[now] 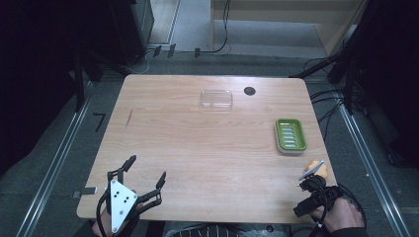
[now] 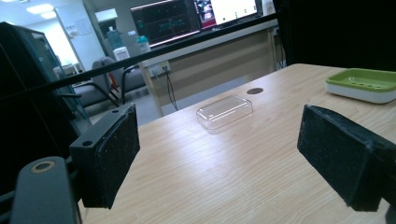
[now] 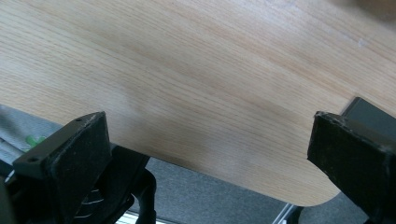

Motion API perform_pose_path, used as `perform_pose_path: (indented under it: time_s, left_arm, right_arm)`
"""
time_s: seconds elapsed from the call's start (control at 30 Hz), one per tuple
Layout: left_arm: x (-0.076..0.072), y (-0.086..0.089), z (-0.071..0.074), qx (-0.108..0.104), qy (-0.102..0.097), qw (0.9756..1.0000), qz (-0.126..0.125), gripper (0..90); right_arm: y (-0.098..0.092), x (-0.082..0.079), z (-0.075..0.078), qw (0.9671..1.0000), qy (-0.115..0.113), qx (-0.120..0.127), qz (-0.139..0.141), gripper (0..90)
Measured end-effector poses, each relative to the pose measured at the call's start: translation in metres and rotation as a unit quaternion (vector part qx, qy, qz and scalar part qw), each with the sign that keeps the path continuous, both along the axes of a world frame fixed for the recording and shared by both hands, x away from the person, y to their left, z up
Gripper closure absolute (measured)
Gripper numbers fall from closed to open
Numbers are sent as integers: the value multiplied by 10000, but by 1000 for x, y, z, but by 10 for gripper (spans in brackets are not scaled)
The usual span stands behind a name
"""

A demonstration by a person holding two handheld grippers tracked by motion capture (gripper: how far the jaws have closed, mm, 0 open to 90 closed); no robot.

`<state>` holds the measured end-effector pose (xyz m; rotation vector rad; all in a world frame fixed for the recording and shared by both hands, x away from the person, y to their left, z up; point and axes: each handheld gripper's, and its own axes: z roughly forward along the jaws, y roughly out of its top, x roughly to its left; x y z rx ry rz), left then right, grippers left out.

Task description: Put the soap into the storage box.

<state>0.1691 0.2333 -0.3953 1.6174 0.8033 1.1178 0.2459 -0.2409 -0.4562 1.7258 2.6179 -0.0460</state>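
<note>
Starting on my left: the left tongs [image 1: 146,174] sit low over the near left corner of the counter [image 1: 197,148], my hand [image 1: 106,219] coming up from the bottom edge underneath the grey three-cornered plate [image 1: 120,203]. The tongs point forward and a touch to the right across the wood, both black jaws spread wide with nothing between them; in the left gripper view the pads [image 2: 109,154] stand well apart, bare counter between them. Looking along them, the clear plastic lid [image 2: 224,111] lies flat toward the far edge, well ahead of the tongs, with a small dark round hole [image 2: 254,91] in the counter just beyond it. Moving right, the green soap dish [image 1: 290,135] on its white base sits near the right edge, apart from the lid and from both hands. At the near right corner, my right hand [image 1: 341,215] holds the right tongs [image 1: 312,185] right at the counter's edge, angled forward, and an orange object [image 1: 318,170] shows just beyond their tip; I cannot tell from above whether it touches them. In the right gripper view the jaws stand wide open, empty, tilted over the rounded corner of the counter with grey floor [image 3: 224,196] below. As for writing: the monitors [image 2: 196,16] far behind the counter glow, but nothing on them is readable, and I see no label on the dish or lid.
</note>
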Motion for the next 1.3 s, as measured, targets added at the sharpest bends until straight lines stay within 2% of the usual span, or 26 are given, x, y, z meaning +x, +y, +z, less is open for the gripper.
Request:
perform_pose_path:
  time_s: [0.27, 0.87, 1.2, 1.3]
  left_arm:
    - [0, 0, 0, 14, 11, 10000, 2, 130]
    - [1, 0, 0, 21, 15, 10000, 7, 130]
    - [0, -1, 0, 30, 19, 10000, 3, 130]
    - [1, 0, 0, 28, 21, 10000, 2, 130]
  right_arm:
    - [-1, 2, 1, 10000, -57, 70, 20, 0]
    - [-8, 24, 7, 9997, -201, 113, -91, 0]
    - [-16, 36, 7, 9992, -191, 179, -289, 0]
    - [-25, 43, 8, 9988, -245, 150, -401, 0]
